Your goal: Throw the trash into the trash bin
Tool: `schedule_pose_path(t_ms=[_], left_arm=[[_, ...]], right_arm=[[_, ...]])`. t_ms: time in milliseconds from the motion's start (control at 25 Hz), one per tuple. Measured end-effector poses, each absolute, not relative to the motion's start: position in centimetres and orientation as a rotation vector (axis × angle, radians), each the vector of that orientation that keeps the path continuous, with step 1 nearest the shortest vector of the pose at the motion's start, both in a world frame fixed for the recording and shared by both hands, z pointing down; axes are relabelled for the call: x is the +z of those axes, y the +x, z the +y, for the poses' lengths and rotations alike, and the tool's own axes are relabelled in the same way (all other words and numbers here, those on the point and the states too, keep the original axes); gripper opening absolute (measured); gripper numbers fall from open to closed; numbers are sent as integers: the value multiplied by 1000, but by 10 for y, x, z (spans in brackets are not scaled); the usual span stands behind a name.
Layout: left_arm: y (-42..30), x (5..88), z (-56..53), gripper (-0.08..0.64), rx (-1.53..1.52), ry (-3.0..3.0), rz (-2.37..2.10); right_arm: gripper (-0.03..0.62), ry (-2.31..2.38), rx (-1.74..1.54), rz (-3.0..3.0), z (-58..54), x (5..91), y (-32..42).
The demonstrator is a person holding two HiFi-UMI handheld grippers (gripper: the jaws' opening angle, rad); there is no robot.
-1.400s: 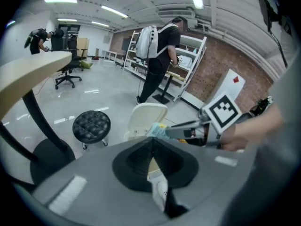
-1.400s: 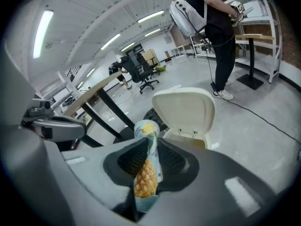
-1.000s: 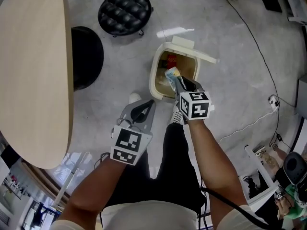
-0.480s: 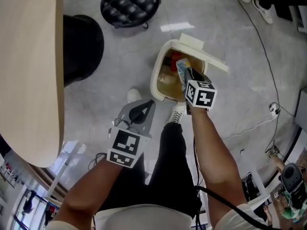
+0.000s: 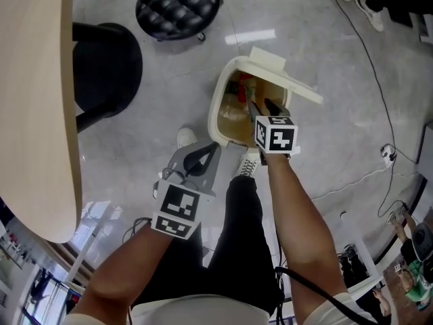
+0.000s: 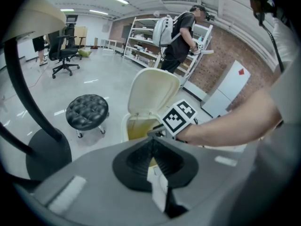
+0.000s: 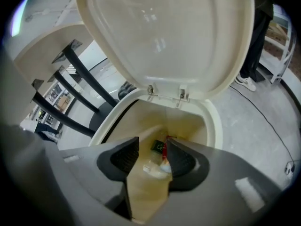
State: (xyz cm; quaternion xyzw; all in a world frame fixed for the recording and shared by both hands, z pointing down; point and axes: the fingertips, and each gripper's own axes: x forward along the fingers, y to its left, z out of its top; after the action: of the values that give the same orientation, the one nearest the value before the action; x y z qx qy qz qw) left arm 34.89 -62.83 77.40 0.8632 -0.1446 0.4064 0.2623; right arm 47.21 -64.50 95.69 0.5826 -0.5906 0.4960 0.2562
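**Colleague:** Where is the trash?

**Me:** In the cream plastic trash bin [image 5: 218, 110], as far as I can see. A crumpled pale wrapper [image 7: 154, 166] and a red packet [image 7: 165, 148] lie at the bottom, under the glossy raised lid [image 7: 164, 32]. My right gripper [image 5: 260, 107] hangs over the mouth. Its black fingers [image 7: 123, 158] are opening, with nothing between them.

**Colleague:** And the left gripper [image 5: 206, 151]?

**Me:** Fingers together and empty, held nearer me, left of the bin.

**Colleague:** How would that stuff handle?

**Me:** I judge it light, thin and crinkly, so it would crush rather than break. If a piece needed lifting, I'd pinch a folded edge, because flat film could slip from the fingers.
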Motion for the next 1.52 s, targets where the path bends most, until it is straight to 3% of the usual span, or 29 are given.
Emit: schedule_pose_path(t_ms=[440, 600, 720, 800, 1520], left_arm=[[348, 775, -626, 6, 1091, 2332, -416], [349, 763, -630, 6, 1045, 2335, -481], [351, 749, -636, 6, 1008, 2342, -528], [353, 738, -640, 6, 990, 2353, -550], [372, 537, -648, 6, 668, 2570, -738]], right_arm=[[176, 1479, 1257, -1667, -634, 942, 465], [104, 1479, 1229, -1707, -625, 918, 465], [3, 1489, 1270, -1738, -622, 898, 465], [3, 1485, 1289, -1774, -622, 880, 462], [2, 1632, 1129, -2326, -596, 538, 485]])
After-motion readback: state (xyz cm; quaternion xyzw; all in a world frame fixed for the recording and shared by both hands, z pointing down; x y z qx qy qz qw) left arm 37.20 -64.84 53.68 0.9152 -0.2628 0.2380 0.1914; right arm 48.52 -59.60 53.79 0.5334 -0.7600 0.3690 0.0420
